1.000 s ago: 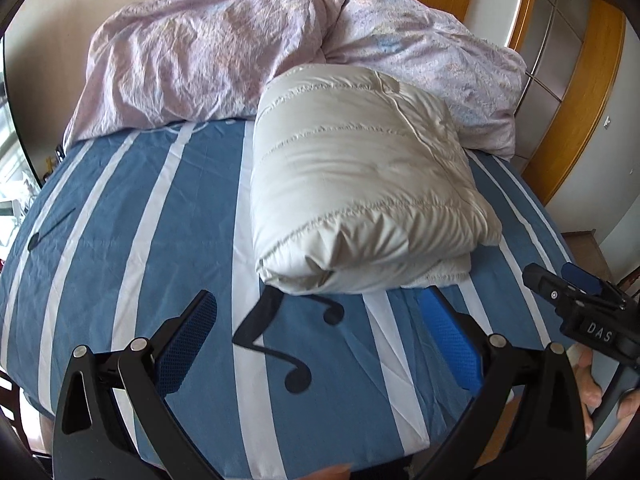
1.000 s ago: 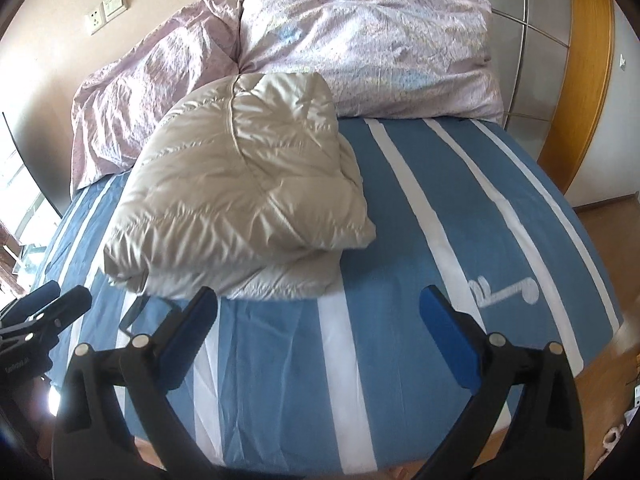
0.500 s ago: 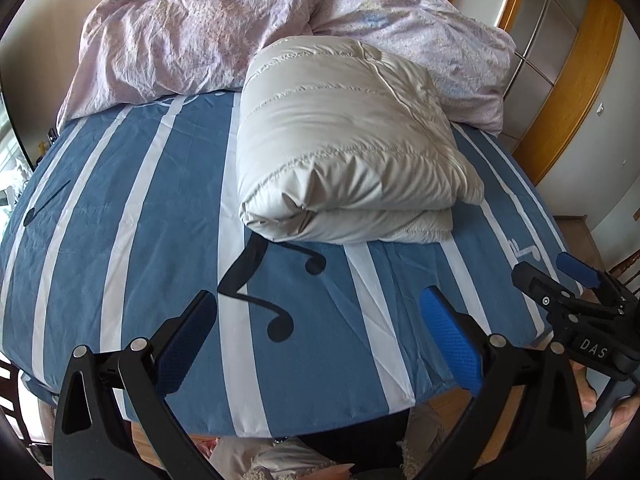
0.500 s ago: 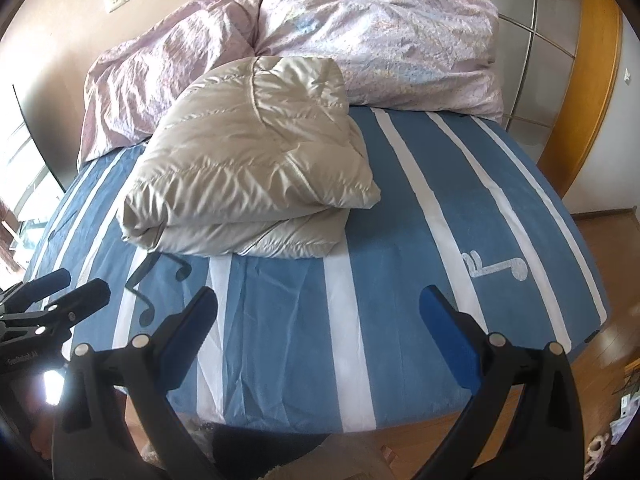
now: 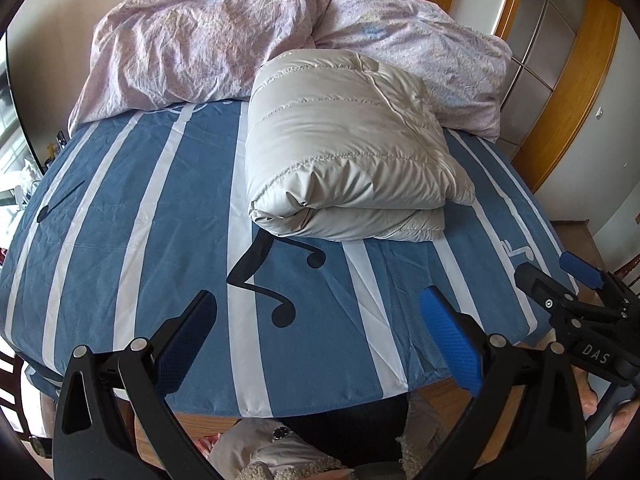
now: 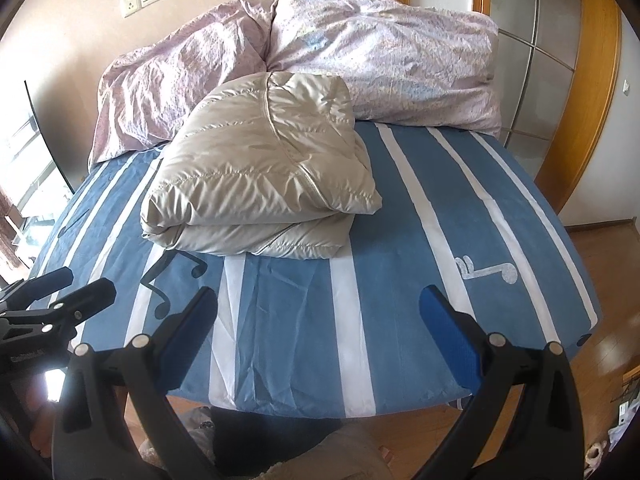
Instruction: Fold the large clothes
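Left wrist view: the puffy pale-grey quilted down jacket [image 5: 352, 160], folded into a thick rectangular bundle, lies on the blue bedsheet with white stripes and black music notes [image 5: 132, 240]. It sits beyond the black music note printed on that sheet, its far end touching the crumpled pink floral duvet [image 5: 208, 40] heaped at the head of the bed. The bundle's doubled fold edge faces the near edge of the bed, and its long axis runs roughly away from the cameras, toward the duvet.

The left gripper [image 5: 320, 336] hangs near the foot of the bed, its blue-padded fingers spread wide with nothing between them; the jacket lies ahead of it and slightly to the right, well apart. In the right wrist view the right gripper [image 6: 320, 336] is likewise splayed and empty, over the near edge of the sheet, and the jacket [image 6: 264, 172] lies ahead and to its left. So the bundle sits between the two lines of sight, neither tool plainly nearer, both well clear of it.

Judging by the tidy stacked layers, the fold looks complete or nearly so. Any further move would have to reach forward over the music note toward the near fold edge.
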